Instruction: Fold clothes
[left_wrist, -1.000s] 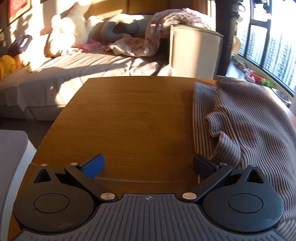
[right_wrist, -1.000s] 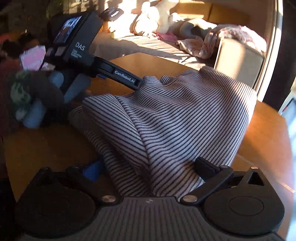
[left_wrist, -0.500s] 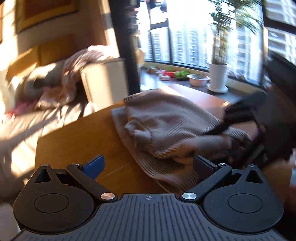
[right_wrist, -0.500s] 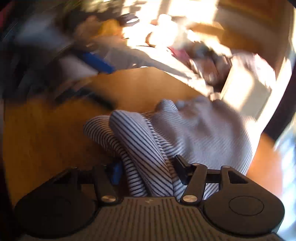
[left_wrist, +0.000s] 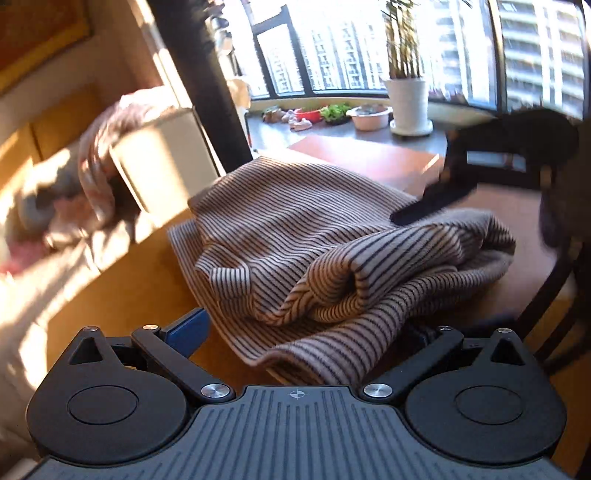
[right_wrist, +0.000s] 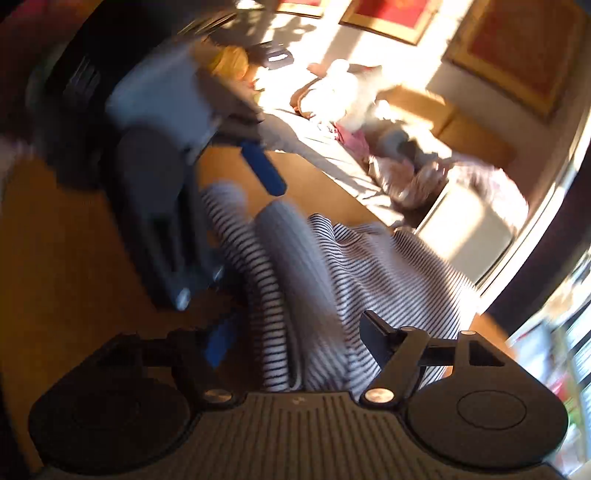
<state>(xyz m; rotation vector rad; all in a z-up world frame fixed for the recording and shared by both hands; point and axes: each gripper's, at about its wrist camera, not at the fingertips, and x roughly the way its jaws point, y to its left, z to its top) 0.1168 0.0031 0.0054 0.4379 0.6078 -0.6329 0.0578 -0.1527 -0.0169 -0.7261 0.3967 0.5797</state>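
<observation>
1 striped sweater (left_wrist: 314, 236), bunched w/ rolled fold, on table (left_wrist: 122, 295).

Location I am working in: high-rise home living room. Evidence: sofa (left_wrist: 159, 162) with blankets, framed pictures (right_wrist: 513, 48), potted plant (left_wrist: 408, 99) by windows (left_wrist: 332, 48) facing apartment towers.
</observation>
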